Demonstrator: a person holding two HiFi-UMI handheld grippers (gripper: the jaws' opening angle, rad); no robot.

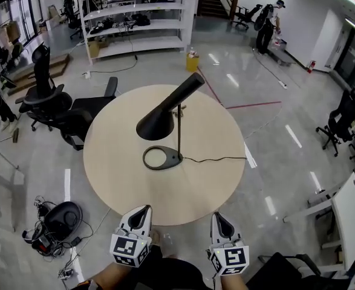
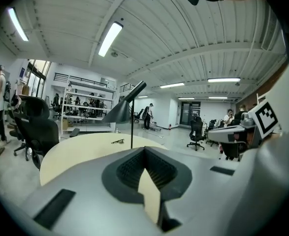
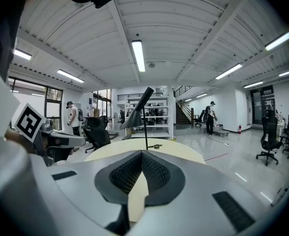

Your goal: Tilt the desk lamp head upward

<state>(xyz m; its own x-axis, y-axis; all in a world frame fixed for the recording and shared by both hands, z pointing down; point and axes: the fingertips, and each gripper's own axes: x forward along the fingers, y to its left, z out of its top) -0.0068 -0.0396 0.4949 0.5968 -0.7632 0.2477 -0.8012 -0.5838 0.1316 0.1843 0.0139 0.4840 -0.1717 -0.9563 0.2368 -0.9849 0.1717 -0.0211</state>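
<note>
Both the left hand-held gripper (image 1: pixel 144 210) and right hand-held gripper (image 1: pixel 219 217), jaws pressed together on nothing, hang well short of the desk lamp (image 1: pixel 172 158), its drooping head (image 1: pixel 165 112) not yet tilted.

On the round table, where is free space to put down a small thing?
Free: the left side, between the table rim and the lamp base; the near strip, between the cord and the left gripper and right gripper. Crowded: the middle, under the lamp head.

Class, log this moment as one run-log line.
left gripper: shut, empty | right gripper: shut, empty | desk lamp: untouched, head angled downward
</note>
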